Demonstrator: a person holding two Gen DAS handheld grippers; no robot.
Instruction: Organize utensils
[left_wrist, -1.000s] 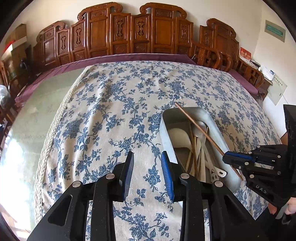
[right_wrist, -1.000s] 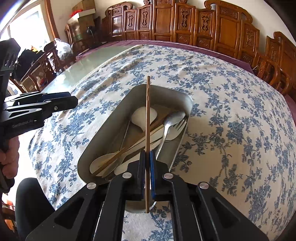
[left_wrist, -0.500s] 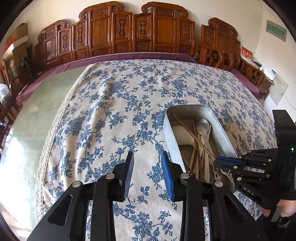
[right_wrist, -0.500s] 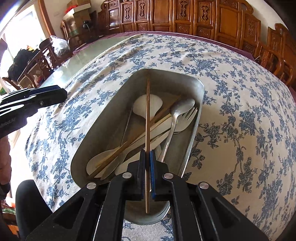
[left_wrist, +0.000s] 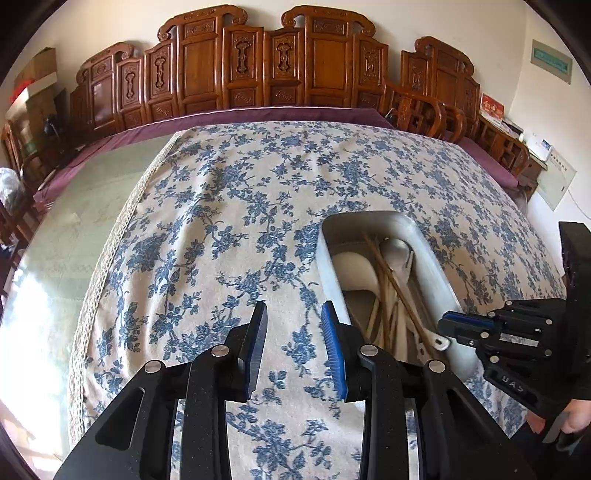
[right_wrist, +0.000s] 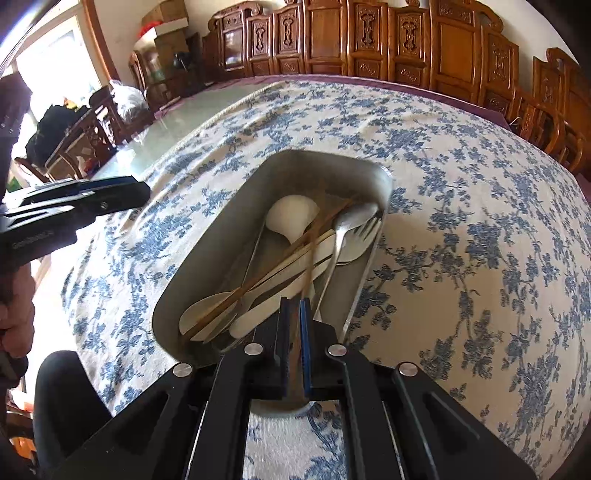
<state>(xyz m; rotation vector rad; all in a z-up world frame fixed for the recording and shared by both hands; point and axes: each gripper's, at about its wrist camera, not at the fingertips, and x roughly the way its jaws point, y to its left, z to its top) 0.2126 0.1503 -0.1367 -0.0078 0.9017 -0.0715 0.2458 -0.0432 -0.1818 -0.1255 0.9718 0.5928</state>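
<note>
Right wrist view: the right gripper (right_wrist: 294, 325) hangs over the near end of a metal tray (right_wrist: 207, 251), its pads pressed together on the end of a wooden chopstick (right_wrist: 314, 240) whose far part lies down among the utensils.
The tray rests on a blue-flowered tablecloth (right_wrist: 461, 221) and holds a white spoon (right_wrist: 291, 218), a steel spoon (right_wrist: 347, 225), a fork (right_wrist: 364, 236) and another chopstick (right_wrist: 258, 280). The left gripper (left_wrist: 294, 343) hovers over bare cloth just left of the tray, jaws partly apart and empty.
</note>
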